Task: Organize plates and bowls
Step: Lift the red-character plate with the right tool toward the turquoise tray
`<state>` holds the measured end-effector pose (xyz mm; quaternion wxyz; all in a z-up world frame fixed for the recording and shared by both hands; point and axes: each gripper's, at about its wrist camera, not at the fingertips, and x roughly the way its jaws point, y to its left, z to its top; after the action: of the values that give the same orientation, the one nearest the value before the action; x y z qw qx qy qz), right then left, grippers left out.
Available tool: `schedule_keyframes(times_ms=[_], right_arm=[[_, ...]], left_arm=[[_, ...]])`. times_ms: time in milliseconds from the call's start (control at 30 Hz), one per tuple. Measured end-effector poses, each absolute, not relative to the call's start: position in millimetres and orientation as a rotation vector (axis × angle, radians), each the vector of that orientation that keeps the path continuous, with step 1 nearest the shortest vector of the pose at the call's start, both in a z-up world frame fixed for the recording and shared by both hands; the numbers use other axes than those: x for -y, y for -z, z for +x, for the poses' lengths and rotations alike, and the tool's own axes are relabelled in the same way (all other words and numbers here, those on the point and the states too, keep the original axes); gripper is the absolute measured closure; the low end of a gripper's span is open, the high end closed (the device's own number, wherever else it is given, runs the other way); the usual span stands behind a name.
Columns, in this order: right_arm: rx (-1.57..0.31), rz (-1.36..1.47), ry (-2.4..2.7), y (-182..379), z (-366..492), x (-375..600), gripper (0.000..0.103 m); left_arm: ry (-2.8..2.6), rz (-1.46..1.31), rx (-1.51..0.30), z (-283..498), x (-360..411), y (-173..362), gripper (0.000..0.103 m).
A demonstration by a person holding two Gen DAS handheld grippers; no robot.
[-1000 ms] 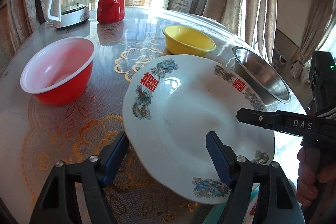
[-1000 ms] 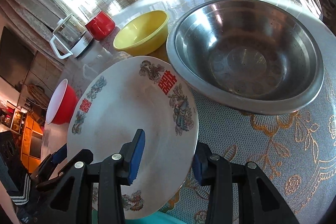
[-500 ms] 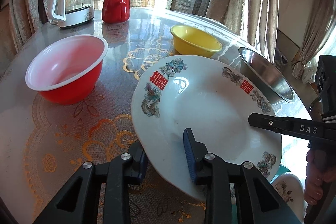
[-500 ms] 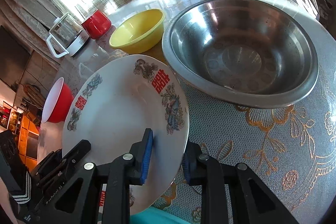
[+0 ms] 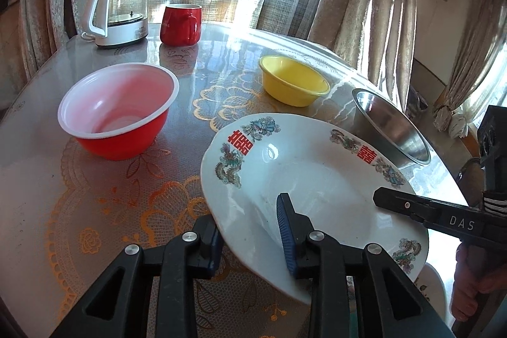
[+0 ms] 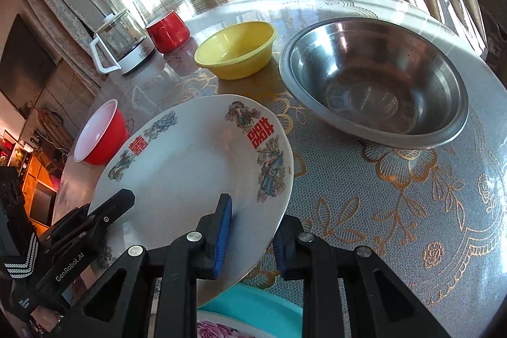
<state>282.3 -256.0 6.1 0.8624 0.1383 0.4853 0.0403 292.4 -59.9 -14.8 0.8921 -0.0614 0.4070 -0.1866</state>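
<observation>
Plate [image 5: 317, 179] pinched at opposite rim edges by left gripper [image 5: 250, 230] and right gripper [image 6: 253, 230], jaws just narrowed onto it, lower centre of frame. Could slip, tip, or strike steel bowl [image 6: 374, 84] if pulled unevenly.

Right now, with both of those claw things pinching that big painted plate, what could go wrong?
1. The left gripper and right gripper clamp only the thin rim of the white plate; glazed china might slip out and break.
2. The plate sits tilted above the table, so uneven lifting could twist it loose.
3. The steel bowl and yellow bowl stand close behind; a swing could knock them.
</observation>
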Motion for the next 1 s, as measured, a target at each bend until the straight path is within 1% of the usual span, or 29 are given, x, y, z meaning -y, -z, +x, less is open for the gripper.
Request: schedule_keyframes(times_ms=[233,600,1000], right_arm=[[-0.998,0.295,-0.078,-9.5,273.0,254.4,0.079],[-0.914,0.314,-0.071,-20.2,245.6,254.5,0.079],[-0.794,0.303,-0.029,-43.7,186.1,254.8,0.079]], left_arm=[[0.395,-0.129,-0.847,288.0,60.1,14.8,0.071],[0.423,-0.133,-0.818,275.4,63.6,9.5,0.071],[0.516,-0.161,-0.705,224.2,66.0,-9.7,0.071]])
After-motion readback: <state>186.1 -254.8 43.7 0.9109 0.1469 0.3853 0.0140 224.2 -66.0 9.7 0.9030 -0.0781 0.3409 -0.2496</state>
